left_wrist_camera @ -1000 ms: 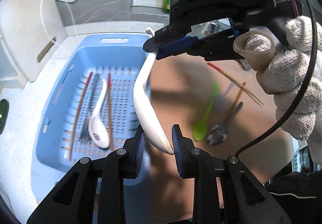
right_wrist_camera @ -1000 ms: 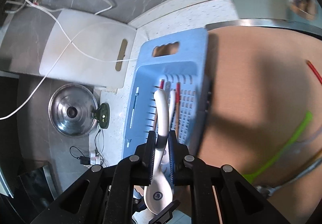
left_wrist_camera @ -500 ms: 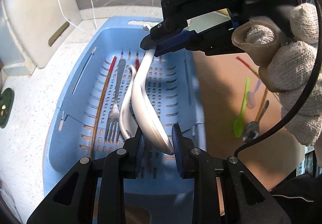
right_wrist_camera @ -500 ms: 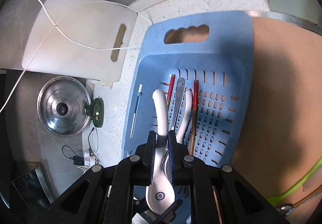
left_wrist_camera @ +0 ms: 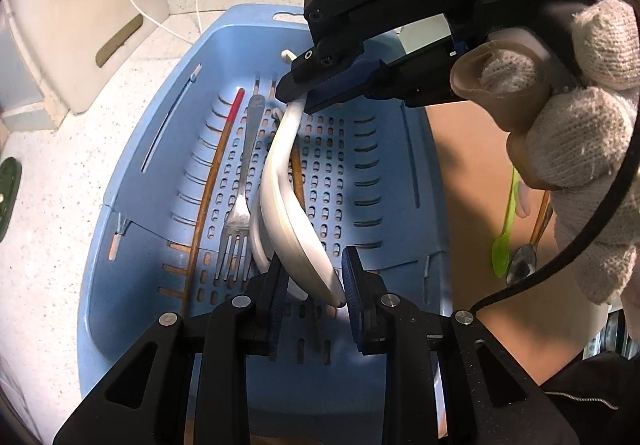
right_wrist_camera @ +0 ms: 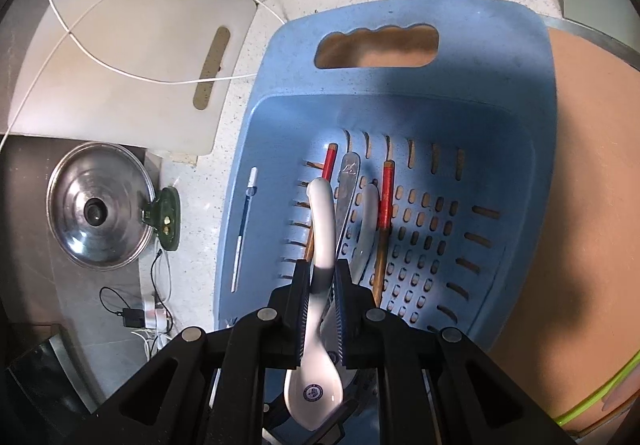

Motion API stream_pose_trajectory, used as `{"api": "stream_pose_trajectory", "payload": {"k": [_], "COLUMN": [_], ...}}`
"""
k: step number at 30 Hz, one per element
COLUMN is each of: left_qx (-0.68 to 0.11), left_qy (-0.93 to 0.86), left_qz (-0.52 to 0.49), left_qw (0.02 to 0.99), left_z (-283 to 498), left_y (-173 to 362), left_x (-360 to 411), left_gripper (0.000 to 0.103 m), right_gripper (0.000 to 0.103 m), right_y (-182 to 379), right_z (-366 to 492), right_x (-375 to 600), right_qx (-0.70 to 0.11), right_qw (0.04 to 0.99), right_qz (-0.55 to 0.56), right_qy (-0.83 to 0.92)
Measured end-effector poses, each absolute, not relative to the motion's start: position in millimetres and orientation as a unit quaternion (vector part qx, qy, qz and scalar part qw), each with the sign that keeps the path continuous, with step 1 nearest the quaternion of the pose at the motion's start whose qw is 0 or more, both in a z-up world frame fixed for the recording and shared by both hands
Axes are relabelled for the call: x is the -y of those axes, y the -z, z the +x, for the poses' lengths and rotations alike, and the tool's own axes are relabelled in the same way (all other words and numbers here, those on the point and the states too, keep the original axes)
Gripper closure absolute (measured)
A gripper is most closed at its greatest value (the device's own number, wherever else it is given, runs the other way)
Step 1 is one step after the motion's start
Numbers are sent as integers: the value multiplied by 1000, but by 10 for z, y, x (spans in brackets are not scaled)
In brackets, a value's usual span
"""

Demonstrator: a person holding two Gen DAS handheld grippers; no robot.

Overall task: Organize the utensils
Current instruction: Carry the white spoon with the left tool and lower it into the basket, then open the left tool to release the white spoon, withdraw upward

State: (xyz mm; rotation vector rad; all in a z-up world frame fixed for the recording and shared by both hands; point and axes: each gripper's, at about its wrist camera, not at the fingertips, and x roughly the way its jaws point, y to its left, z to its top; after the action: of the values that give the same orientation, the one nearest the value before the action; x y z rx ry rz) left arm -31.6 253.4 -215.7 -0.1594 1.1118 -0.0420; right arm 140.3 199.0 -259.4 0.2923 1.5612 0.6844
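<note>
White spoon (left_wrist_camera: 286,201), clamped by both grippers (left_wrist_camera: 314,281) (right_wrist_camera: 324,285), now seemingly lower over blue basket (left_wrist_camera: 140,165).

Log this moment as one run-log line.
white spoon: over blue basket | right gripper: shut on handle | left gripper: shut on bowl | fork: in basket

A: The white spoon (left_wrist_camera: 280,201) looks like glazed ceramic, glossy and smooth.
B: The blue basket (left_wrist_camera: 400,181) is matt plastic, the fork (left_wrist_camera: 240,205) dull metal.
A: The glove (left_wrist_camera: 584,149) is coarse knitted cloth; the tabletop (left_wrist_camera: 60,181) is speckled stone.
</note>
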Motion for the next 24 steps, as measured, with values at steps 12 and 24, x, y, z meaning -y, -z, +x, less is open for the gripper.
{"api": "stream_pose_trajectory", "payload": {"k": [12,24], "left_qx": [-538,-545], "left_qy": [6,-6], "left_qz": [-84,-80], "left_qw": [839,835], "left_z": [-308,-320], "left_y": [2261,2275], "left_x": [-2570,-2536], "left_gripper": [77,77], "right_gripper": [92,92], "right_y": [2748,2769], "right_z": [1429,1439], "right_x": [-2082,-2051], "right_qx": [-701,-705], "right_qw": [637,631], "right_qz": [126,135], "right_qy": [-295,-294]}}
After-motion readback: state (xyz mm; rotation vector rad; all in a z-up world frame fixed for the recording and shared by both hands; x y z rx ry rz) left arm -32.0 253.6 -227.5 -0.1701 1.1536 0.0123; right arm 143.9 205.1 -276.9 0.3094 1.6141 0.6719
